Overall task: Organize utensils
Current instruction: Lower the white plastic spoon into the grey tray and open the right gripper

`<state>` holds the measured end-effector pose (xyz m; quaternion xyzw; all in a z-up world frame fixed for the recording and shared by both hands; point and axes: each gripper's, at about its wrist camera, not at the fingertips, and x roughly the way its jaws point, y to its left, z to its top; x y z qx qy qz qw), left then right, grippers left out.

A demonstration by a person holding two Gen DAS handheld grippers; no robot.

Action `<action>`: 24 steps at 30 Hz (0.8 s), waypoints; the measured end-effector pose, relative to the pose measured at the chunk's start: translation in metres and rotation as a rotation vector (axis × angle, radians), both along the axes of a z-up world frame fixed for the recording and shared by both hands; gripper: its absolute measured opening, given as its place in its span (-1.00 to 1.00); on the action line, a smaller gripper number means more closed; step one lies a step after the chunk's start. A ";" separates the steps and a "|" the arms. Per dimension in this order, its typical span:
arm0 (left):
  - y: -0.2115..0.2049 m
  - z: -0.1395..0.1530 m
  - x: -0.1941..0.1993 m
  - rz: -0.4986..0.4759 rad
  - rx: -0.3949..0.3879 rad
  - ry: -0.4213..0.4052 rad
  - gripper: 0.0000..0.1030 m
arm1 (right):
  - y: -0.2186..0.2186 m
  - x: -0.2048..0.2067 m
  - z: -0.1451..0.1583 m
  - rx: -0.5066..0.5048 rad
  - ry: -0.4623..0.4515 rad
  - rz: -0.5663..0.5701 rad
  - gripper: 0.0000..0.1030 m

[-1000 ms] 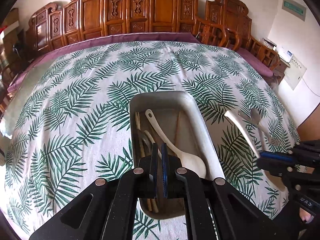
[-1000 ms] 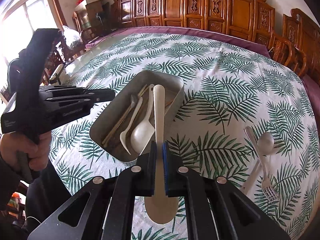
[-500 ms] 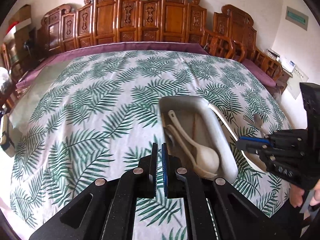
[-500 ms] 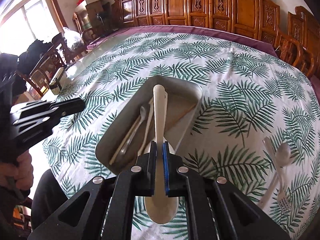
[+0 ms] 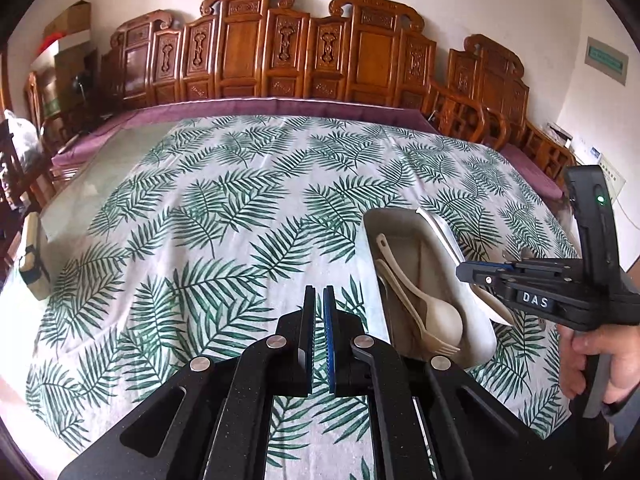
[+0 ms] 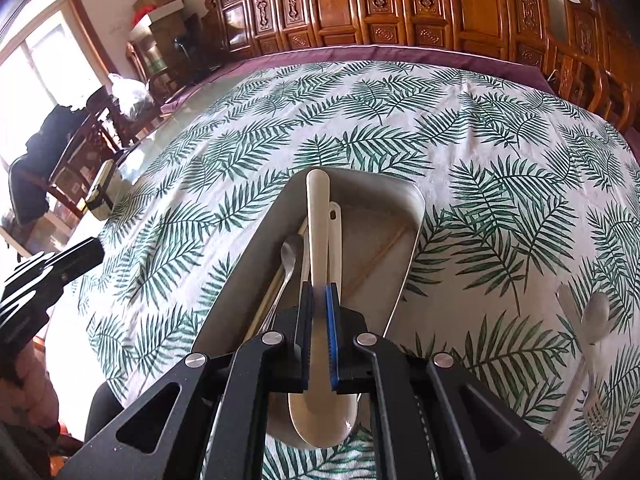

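My right gripper (image 6: 319,292) is shut on the handle of a white spoon (image 6: 318,216), holding it above the grey tray (image 6: 416,208); the bowl hangs back under the jaws. In the left wrist view that gripper (image 5: 464,270) hovers over the tray (image 5: 370,220) with the white spoon (image 5: 440,228) slanting across the rim. Inside the tray lie a beige spoon (image 5: 436,316), a metal spoon (image 6: 289,256) and chopsticks (image 6: 376,260). My left gripper (image 5: 319,294) is shut and empty, over bare cloth to the left of the tray.
A leaf-print cloth (image 5: 240,208) covers the big table. A metal fork (image 6: 592,412) and two spoons (image 6: 596,312) lie on the cloth right of the tray. Carved wooden chairs (image 5: 248,48) ring the far side. A hand (image 5: 600,364) grips the right tool.
My left gripper has drawn away to the left, off the tray and onto open cloth. The right gripper has carried the white spoon leftward until it is over the tray.
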<state>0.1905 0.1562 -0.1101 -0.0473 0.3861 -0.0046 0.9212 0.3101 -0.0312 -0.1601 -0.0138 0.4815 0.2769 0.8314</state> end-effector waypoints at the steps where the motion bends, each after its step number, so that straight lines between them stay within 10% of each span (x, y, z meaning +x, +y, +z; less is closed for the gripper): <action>1: 0.001 0.000 0.000 0.001 0.005 -0.002 -0.94 | 0.001 0.002 -0.001 -0.001 0.001 -0.004 -0.85; 24: -0.024 -0.004 -0.006 -0.058 0.051 -0.005 -0.94 | -0.023 -0.003 0.014 -0.008 -0.076 -0.042 -0.83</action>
